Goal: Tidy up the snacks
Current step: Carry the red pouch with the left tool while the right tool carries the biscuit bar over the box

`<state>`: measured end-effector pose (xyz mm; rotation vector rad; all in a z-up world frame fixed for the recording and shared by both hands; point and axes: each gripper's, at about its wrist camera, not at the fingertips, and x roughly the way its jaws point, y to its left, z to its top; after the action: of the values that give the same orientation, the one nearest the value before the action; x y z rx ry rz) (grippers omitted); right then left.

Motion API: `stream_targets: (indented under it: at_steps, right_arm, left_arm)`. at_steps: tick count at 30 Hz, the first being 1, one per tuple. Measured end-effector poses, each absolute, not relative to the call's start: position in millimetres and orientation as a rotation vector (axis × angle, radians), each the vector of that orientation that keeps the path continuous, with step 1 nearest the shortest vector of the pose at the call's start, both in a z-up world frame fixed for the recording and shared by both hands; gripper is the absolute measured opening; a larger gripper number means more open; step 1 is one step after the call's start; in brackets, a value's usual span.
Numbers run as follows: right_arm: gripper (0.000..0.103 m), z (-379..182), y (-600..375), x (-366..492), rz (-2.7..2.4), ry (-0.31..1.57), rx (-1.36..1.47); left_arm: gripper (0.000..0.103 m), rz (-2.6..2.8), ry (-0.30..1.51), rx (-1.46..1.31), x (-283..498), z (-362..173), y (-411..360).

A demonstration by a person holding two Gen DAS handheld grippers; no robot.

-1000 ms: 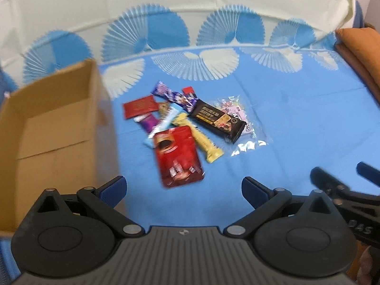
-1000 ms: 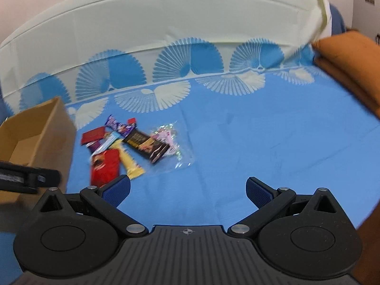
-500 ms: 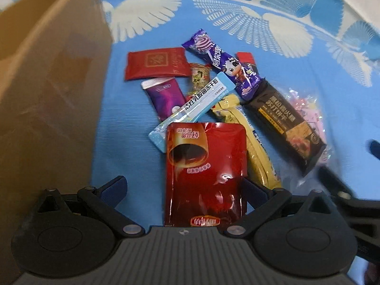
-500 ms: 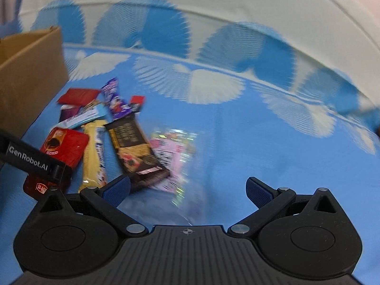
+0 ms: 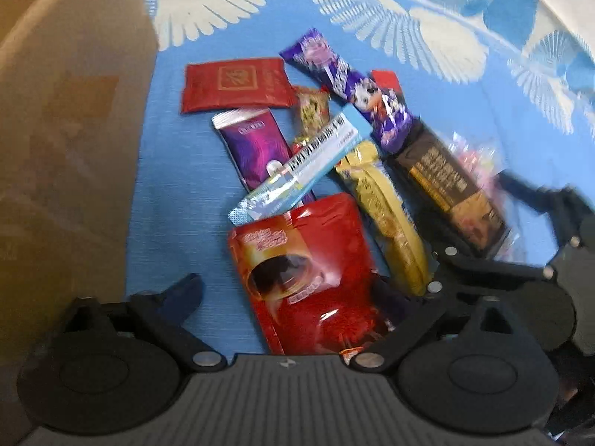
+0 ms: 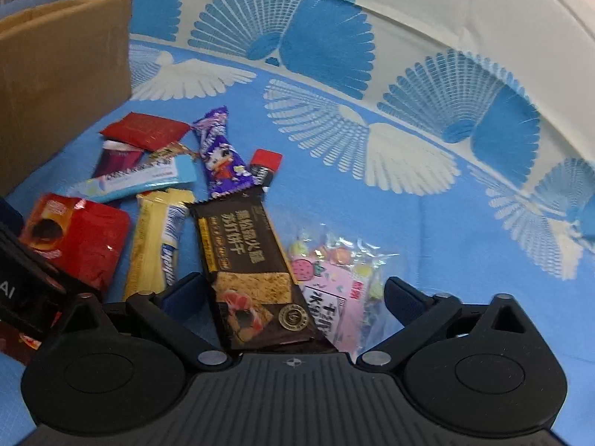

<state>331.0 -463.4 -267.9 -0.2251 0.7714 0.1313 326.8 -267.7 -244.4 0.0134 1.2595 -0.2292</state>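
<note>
Left wrist view: we have dropped from a wide look at the whole pile onto the red pouch (image 5: pixel 308 271), glossy and crinkled on the blue cloth (image 5: pixel 178 186) beside the cardboard box (image 5: pixel 67 130), so picking has begun. Our left gripper (image 5: pixel 293 290) straddles it, jaws closing but not yet pressing. Our right gripper (image 6: pixel 293 293) likewise closes around the dark biscuit bar (image 6: pixel 245 260), still loose.

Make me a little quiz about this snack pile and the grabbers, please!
1. True or false: the cardboard box stands left of the snacks.
2. Which snack lies between the left hand-held gripper fingers: A purple bar, B red pouch, C yellow bar?
3. What dark pack lies between the closing right hand-held gripper fingers?

Key: 1 true. 2 B. 3 the brown biscuit pack.
</note>
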Motion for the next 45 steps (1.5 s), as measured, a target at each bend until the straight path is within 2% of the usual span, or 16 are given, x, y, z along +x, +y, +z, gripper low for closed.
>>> stream_targets:
  at_steps: [1,3,4,5,8,16,19,23,32,40,45]
  right_arm:
    - [0.080,-266,-466,330,0.152,0.767,-0.204]
    - [0.050,-262,-464,323,0.160,0.745,-0.224]
    - [0.047,-261,-462,319,0.154,0.742,-0.253]
    - [0.045,-259,-461,316,0.148,0.739,-0.271]
    - [0.042,-250,-466,303,0.111,0.755,-0.218]
    - [0.042,-235,-500,240,-0.110,0.795,0.084]
    - [0.042,-237,-505,216,-0.170,0.820,0.164]
    - [0.042,-227,-507,187,-0.207,0.800,0.239]
    - [0.042,-163,-475,157,-0.184,0.720,0.250]
    - [0.042,-84,-401,144,-0.059,0.611,0.185]
    - [0.043,-63,-339,142,0.054,0.576,0.155]
  left_arm:
    - [0.075,-0.239,1.252,-0.013,325,-241,-265]
    - [0.054,-0.247,1.253,-0.067,323,-236,-259]
    - [0.044,-0.258,1.253,-0.100,323,-234,-256]
    - [0.028,-0.275,1.247,-0.128,321,-230,-254]
    - [0.019,-0.305,1.239,-0.154,314,-219,-250]
    - [0.018,-0.321,1.237,-0.139,284,-217,-244]
    - [0.013,-0.328,1.216,-0.133,272,-208,-239]
    - [0.007,-0.376,1.138,-0.092,249,-177,-236]
    - [0.006,-0.412,1.019,-0.123,212,-105,-208]
    - [0.006,-0.389,0.827,-0.209,189,-7,-132]
    - [0.005,-0.317,0.742,-0.224,185,30,-69]
